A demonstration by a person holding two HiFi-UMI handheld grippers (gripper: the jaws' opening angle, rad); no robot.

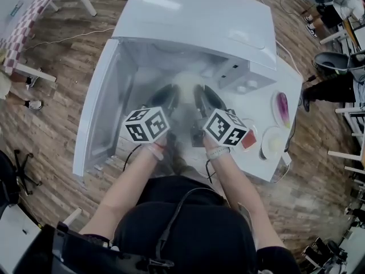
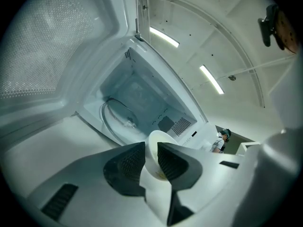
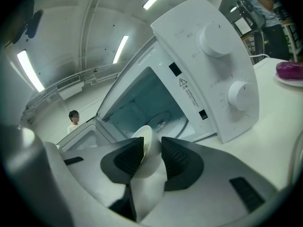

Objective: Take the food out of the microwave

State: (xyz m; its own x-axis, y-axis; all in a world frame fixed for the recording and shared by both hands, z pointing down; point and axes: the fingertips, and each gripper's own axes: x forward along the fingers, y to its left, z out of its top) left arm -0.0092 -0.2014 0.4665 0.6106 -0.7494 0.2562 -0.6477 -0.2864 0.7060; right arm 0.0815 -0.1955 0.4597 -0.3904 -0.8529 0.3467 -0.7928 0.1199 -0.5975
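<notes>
A white bowl (image 1: 185, 85) with food hangs in front of the open white microwave (image 1: 194, 21), outside its cavity. My left gripper (image 1: 167, 97) is shut on the bowl's left rim, and my right gripper (image 1: 203, 97) is shut on its right rim. In the left gripper view the bowl's rim (image 2: 156, 141) sits pinched at my left gripper (image 2: 151, 150), with the bare glass turntable (image 2: 118, 119) behind. The right gripper view shows the bowl (image 3: 146, 137) clamped in my right gripper (image 3: 152, 149) before the cavity (image 3: 149, 103).
The microwave door (image 1: 100, 110) stands swung open at the left. Two knobs (image 3: 215, 38) are on its panel. On the white table (image 1: 259, 167) to the right lie a plate with purple food (image 1: 283, 108), a white plate (image 1: 274, 141) and a small red item (image 1: 250, 139).
</notes>
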